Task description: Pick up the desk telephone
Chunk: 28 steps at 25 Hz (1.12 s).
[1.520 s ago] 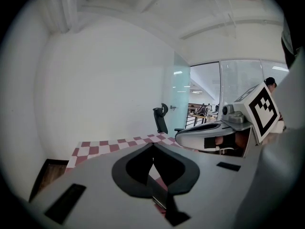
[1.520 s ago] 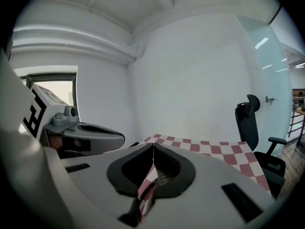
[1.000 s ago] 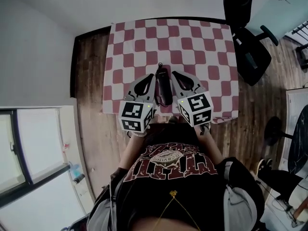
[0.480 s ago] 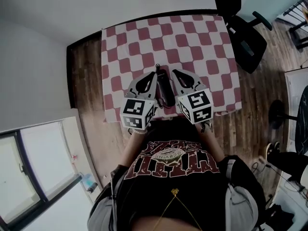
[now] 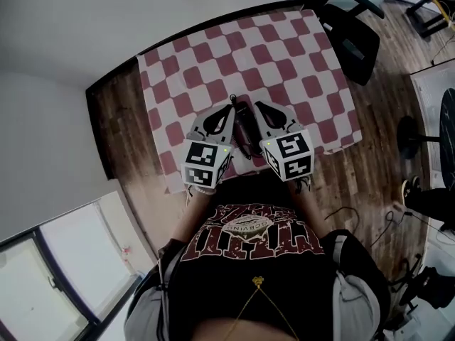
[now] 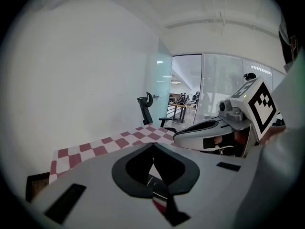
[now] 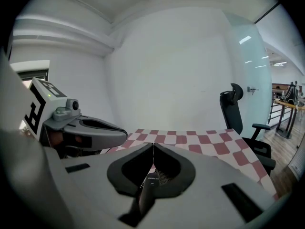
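The desk telephone (image 5: 244,128) is a dark, long handset lying on the red-and-white checkered tablecloth (image 5: 213,55) near the table's front edge. My left gripper (image 5: 231,108) sits just to its left and my right gripper (image 5: 257,105) just to its right, both with jaws pressed together and holding nothing. In the left gripper view the shut left gripper (image 6: 152,145) shows a bit of the telephone (image 6: 156,184) through its opening, with the right gripper (image 6: 209,135) alongside. In the right gripper view the shut right gripper (image 7: 153,145) has the telephone (image 7: 150,181) below it.
A black office chair (image 5: 348,34) stands at the table's far right corner. Dark wooden floor (image 5: 117,126) surrounds the table, with a white wall beyond it. The person's body is close against the table's front edge. A window (image 5: 50,275) is at lower left.
Both grippers have dipped slightly toward the table and tilted downward. The head view has swung, so the table appears rotated. The telephone has stayed between the grippers.
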Tool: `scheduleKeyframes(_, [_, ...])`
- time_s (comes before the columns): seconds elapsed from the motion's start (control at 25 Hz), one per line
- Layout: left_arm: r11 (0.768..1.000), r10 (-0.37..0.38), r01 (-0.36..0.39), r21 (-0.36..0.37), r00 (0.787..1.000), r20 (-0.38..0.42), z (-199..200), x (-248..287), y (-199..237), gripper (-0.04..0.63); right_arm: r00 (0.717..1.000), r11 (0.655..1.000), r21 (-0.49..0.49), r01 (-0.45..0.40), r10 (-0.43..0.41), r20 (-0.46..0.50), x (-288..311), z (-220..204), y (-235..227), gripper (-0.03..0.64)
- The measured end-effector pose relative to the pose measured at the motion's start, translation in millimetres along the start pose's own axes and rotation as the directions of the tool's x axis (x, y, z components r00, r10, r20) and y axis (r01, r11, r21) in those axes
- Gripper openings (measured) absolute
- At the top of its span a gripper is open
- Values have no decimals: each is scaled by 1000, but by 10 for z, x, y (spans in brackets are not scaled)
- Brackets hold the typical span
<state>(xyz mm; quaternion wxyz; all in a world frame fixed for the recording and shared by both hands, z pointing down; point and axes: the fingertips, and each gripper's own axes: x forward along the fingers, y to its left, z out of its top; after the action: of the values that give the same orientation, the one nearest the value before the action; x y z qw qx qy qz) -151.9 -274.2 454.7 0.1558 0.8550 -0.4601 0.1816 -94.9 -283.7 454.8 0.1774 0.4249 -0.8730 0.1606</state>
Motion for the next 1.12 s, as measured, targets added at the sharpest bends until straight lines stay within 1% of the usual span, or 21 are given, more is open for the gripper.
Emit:
scheduleKeyframes(0.12, [1000, -29, 29, 8, 999, -17, -54, 12, 11, 8, 999, 1000, 11, 25, -25, -21, 33, -74, 23, 19])
scheduleKeyframes(0.24, [999, -53, 53, 0, 998, -33, -140, 22, 16, 8, 998, 999, 24, 42, -41, -44, 61, -159, 40, 20])
scheduleKeyframes(0.4, [998, -70, 69, -7, 996, -55, -228, 14, 29, 8, 996, 998, 26, 52, -50, -79, 114, -294, 62, 20])
scheduleKeyframes(0.72, [998, -63, 61, -22, 995, -74, -330, -39, 55, 8, 985, 999, 24, 43, -38, -171, 271, -661, 65, 20])
scheduleKeyframes(1.12, [998, -50, 45, -50, 995, -91, -451, -111, 29, 8, 962, 999, 30, 24, -15, -274, 426, -1094, 75, 20])
